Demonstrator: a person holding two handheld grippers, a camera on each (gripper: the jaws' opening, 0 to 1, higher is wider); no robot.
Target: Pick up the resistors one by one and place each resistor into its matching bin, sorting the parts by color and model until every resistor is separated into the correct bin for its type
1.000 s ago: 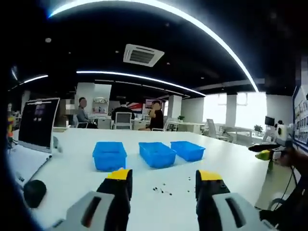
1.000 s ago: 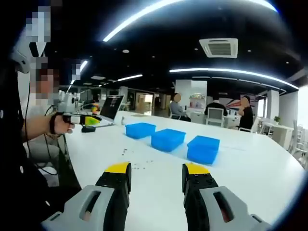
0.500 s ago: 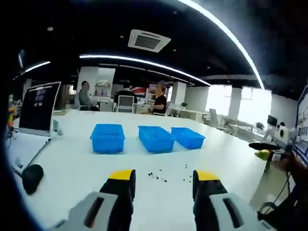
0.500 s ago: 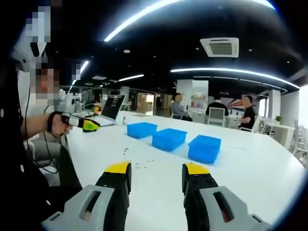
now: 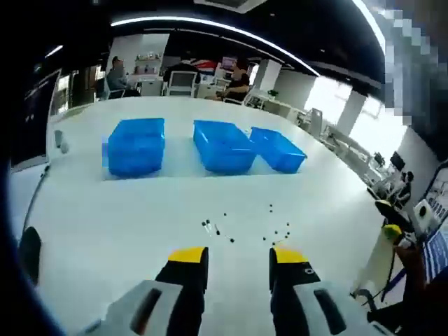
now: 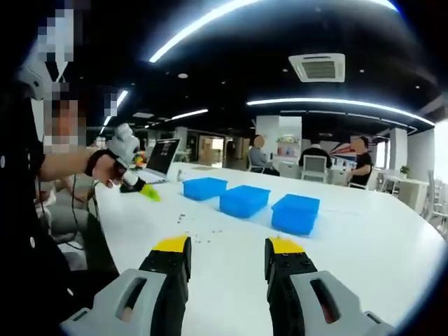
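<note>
1. Location: open-plan office.
2. Ceiling: dark, with long curved light strips [image 6: 336,103] and a cassette air-conditioning unit [image 6: 318,67].
3. Furniture: a large white tabletop [image 6: 364,238] with a laptop [image 6: 162,155] at its far end.
4. Occupants: people seated at desks [image 6: 260,155] in the background.
5. Far side: bright windows [image 5: 364,122] and further desks.

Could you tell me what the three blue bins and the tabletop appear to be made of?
The bins look like moulded plastic: uniform bright blue, slightly translucent walls, rounded rims. The tabletop appears to be a smooth white laminate or painted board with a satin finish, showing soft reflections of the ceiling lights; its exact material cannot be told from the look.
</note>
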